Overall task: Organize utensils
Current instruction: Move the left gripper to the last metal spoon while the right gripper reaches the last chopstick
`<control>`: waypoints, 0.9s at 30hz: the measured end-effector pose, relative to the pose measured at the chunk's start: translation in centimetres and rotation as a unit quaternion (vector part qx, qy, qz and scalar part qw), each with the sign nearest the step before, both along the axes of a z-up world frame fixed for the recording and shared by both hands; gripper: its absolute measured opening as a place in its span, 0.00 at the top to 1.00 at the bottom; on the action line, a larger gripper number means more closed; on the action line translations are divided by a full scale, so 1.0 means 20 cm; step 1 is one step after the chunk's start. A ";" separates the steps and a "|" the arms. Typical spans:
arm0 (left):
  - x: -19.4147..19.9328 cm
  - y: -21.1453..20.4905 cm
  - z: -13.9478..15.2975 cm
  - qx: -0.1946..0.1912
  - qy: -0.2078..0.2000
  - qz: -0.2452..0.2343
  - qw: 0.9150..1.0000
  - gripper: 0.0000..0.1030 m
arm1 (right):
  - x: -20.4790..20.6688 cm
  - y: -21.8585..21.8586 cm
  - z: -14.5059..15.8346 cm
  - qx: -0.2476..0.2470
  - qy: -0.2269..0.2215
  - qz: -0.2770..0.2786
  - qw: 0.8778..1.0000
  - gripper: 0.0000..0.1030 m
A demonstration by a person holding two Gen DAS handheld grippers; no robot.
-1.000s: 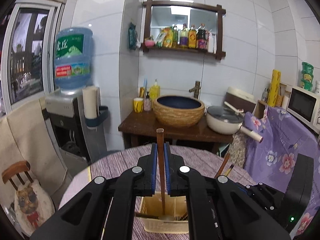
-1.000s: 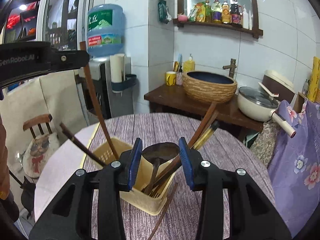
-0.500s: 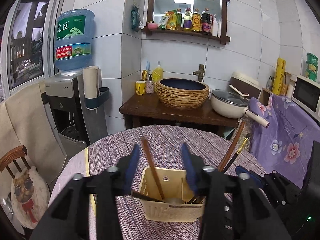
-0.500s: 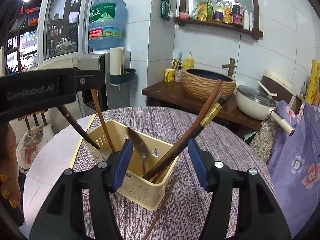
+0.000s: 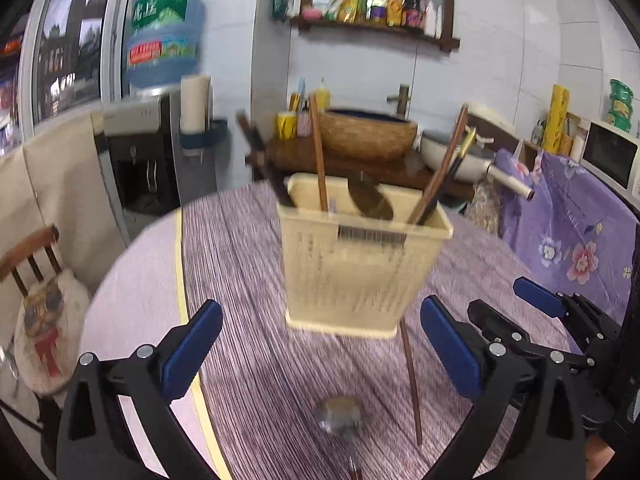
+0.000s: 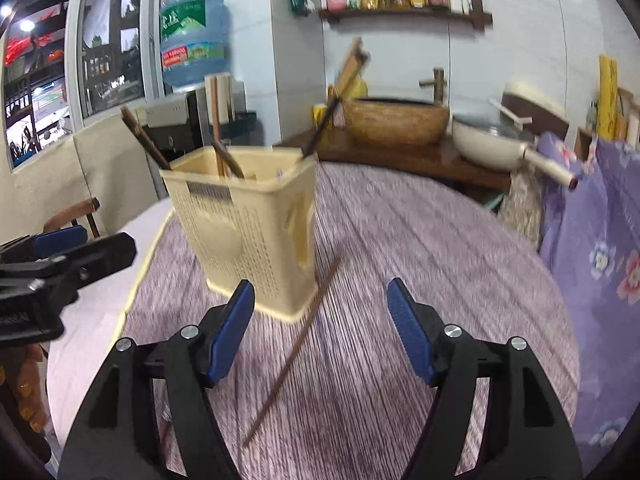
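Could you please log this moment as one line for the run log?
left gripper: jaws opening, empty | right gripper: jaws opening, empty | basket: holds utensils | chopstick, spoon: on table

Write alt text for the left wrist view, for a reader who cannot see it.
A cream plastic utensil basket stands on a purple striped tablecloth, holding several wooden-handled utensils, seen between the left gripper with its jaws opening and nothing in them. A loose chopstick and a metal spoon lie on the cloth nearer the camera; the picture is motion-blurred.
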State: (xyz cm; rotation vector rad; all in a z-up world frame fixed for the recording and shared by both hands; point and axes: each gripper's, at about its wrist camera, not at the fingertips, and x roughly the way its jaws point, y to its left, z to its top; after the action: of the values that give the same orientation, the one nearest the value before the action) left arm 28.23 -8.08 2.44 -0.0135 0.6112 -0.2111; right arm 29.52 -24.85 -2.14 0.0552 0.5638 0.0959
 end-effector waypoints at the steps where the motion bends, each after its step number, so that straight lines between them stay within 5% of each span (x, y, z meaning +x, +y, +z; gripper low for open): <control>1: -0.01 0.00 -0.03 -0.006 0.007 0.002 1.000 0.05 | -0.01 -0.02 -0.03 0.006 0.009 -0.004 1.000 0.33; 6: -0.05 0.01 -0.09 -0.017 0.019 0.025 0.999 0.05 | -0.03 -0.11 -0.12 0.041 0.044 -0.003 0.998 0.33; 12: -0.15 0.00 -0.09 -0.031 0.012 0.051 0.998 0.05 | -0.16 -0.17 -0.15 0.029 0.025 0.011 0.999 0.31; 18: -0.25 -0.08 -0.07 -0.020 -0.015 0.035 0.999 0.05 | -0.25 -0.24 -0.19 0.018 0.026 -0.003 0.999 0.30; 27: -0.20 -0.01 -0.10 -0.026 -0.003 0.027 0.999 0.05 | -0.15 -0.19 -0.19 0.035 0.053 0.011 0.998 0.29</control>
State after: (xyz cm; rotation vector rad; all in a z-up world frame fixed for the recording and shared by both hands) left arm 24.17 -8.29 0.49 -0.0795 0.5990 -0.1747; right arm 26.60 -28.66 -5.85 0.1222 0.6666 0.1354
